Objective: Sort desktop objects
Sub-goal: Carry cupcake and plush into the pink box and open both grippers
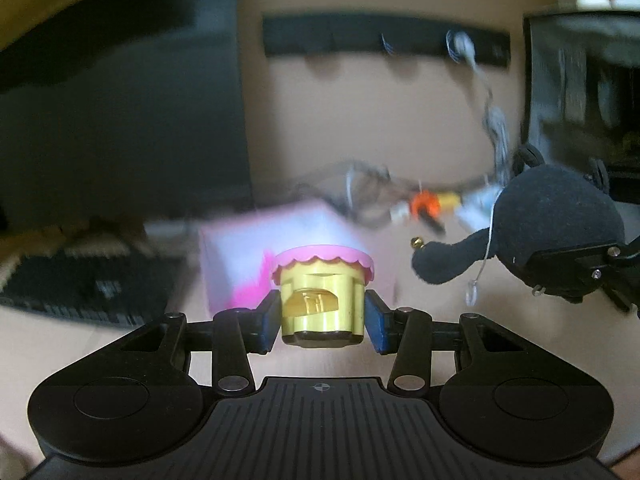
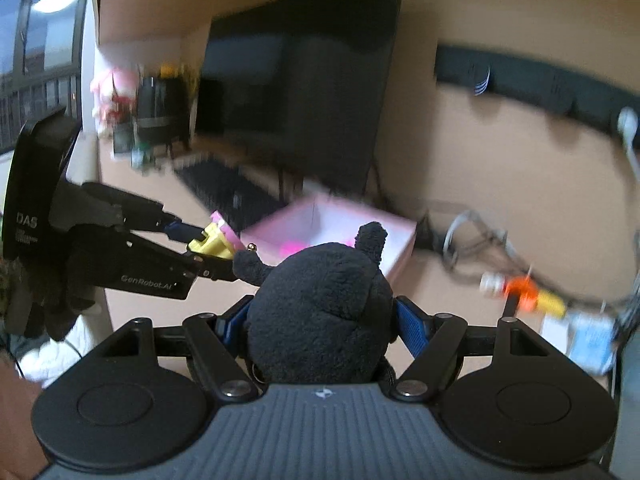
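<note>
Desk (image 1: 420, 128): pink box (image 1: 280, 240), cables (image 1: 400, 192) beyond.

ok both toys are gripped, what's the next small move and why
Probably carry both forward over the open pink box. The left gripper is shut on the yellow cupcake toy with pink frosting, the right gripper on the black plush toy, both short of it.

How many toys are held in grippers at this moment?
2. The yellow toy with a pink top is in the left gripper. The black plush is in the right gripper. Other toys may be hidden in the blur.
</note>
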### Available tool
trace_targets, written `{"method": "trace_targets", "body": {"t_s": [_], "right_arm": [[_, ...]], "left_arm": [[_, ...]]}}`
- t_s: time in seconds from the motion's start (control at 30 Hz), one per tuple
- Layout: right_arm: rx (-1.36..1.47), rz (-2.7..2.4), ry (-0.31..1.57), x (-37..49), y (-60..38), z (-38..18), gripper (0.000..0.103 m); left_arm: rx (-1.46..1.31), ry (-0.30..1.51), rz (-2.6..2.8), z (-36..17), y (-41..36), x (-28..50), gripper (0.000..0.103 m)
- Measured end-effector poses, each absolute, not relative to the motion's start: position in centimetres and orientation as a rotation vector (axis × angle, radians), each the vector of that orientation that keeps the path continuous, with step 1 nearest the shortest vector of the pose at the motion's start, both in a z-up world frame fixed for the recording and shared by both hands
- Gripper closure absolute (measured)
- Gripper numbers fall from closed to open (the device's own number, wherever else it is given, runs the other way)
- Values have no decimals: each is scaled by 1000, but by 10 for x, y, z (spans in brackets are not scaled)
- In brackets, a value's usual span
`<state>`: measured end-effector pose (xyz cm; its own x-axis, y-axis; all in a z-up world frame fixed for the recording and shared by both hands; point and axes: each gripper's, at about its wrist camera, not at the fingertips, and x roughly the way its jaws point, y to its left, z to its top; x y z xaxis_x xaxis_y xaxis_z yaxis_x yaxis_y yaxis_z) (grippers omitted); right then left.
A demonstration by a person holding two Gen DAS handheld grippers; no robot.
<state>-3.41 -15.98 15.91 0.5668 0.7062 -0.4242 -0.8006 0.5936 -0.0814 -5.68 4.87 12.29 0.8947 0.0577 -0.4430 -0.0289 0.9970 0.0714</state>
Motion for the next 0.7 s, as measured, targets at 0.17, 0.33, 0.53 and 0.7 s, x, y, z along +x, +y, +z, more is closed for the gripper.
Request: {"method": "trace_targets", "body": {"t_s": [0.17,0.33,0.53,0.7], "right_arm": [[-228,886,298,-25,-160,182,29],[-180,882,314,-8,-152,183,29],[-132,872,406,29,-126,174,29],[1,867,529,84,-87,172,29]], "left_arm": [[70,394,64,148,56,-53,55],[65,406,72,148,68,-40,55],[-4,496,78,127,97,-6,55],[11,511,68,119,116,43,55]]}}
